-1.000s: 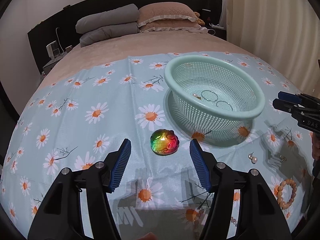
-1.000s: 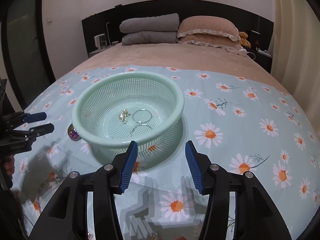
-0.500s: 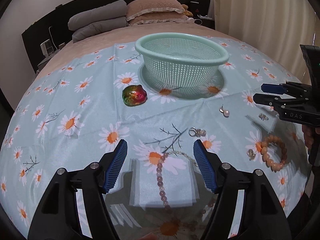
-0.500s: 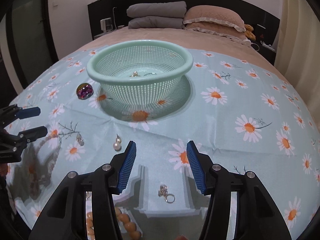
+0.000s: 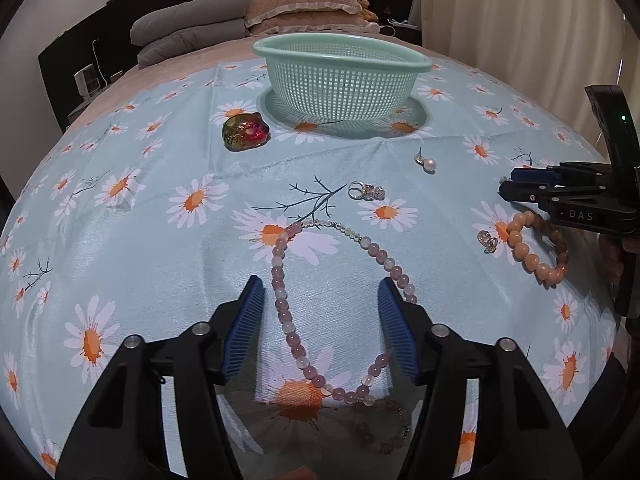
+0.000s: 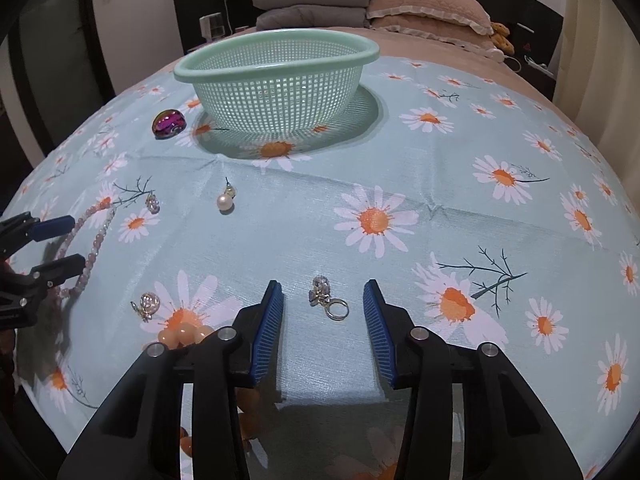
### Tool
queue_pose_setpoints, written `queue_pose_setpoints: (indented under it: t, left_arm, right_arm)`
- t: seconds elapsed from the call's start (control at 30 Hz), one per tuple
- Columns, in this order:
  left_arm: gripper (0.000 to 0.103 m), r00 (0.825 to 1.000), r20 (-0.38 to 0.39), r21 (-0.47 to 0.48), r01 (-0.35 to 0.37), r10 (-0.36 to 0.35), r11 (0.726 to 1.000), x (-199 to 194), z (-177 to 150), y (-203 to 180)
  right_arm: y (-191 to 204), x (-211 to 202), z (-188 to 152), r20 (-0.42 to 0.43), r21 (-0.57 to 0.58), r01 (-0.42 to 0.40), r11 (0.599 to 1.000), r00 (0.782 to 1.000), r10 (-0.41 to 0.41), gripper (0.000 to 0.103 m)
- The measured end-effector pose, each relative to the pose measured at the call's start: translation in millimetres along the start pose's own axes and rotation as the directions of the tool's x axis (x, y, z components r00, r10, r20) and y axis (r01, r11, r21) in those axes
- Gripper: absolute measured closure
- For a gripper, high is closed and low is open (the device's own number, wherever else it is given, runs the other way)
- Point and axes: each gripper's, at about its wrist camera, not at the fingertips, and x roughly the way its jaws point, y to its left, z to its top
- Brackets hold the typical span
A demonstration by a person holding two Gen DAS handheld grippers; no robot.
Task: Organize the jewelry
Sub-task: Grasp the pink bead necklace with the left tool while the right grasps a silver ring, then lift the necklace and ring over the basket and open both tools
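A mint mesh basket (image 5: 340, 80) (image 6: 276, 92) stands at the far side of the daisy cloth. My left gripper (image 5: 320, 300) is open, low over a pink bead necklace (image 5: 280, 280) that lies between its fingers. My right gripper (image 6: 323, 304) is open around a crystal ring (image 6: 330, 302). A pearl earring (image 5: 428, 163) (image 6: 225, 201), another ring (image 5: 365, 191), a small charm (image 5: 487, 239) (image 6: 147, 304), an orange bead bracelet (image 5: 532, 248) and an iridescent stone (image 5: 245, 132) (image 6: 168, 122) lie loose on the cloth.
The daisy cloth (image 6: 440, 220) covers a bed with pillows (image 5: 240, 12) at the head. A curtain (image 5: 520, 20) hangs on the right. A nightstand with small devices (image 5: 86, 80) stands at the back left.
Both grippers have pulled back from the basket and dropped toward the near part of the cloth. The necklace now lies between my left fingers and the ring between my right fingers.
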Motion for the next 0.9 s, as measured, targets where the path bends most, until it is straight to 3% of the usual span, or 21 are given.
queue_pose_setpoints:
  t: [0.07,0.2,0.23,0.47,0.9]
  left_arm:
    - [0.057,1.0,0.004,0.007,0.006,-0.006,1.0,-1,-2,-1]
    - [0.092,0.999,0.001,-0.021,0.049,-0.049,0.999,-3,-2,-1]
    - [0.094,0.998,-0.001,-0.03,0.056,-0.056,0.998,-3,-3,0]
    - [0.097,0.999,0.02,-0.07,0.044,-0.043,0.997,-10,2,0]
    - [0.097,0.994,0.105,-0.02,0.007,-0.005,1.0,-54,41,3]
  right_arm:
    - [3,0,0,0.011,-0.011,-0.001,1.0,1.0,0.001,0.089]
    - [3,-2,0,0.018,-0.007,0.001,1.0,1.0,-0.001,0.089]
    - [2,-3,0,0.018,-0.004,-0.001,1.0,1.0,0.001,0.089]
    - [3,-7,-1,0.022,-0.014,-0.007,1.0,1.0,0.007,0.089]
    - [6,-33,16,0.085,-0.034,-0.011,0.999,0.996,0.014,0.089]
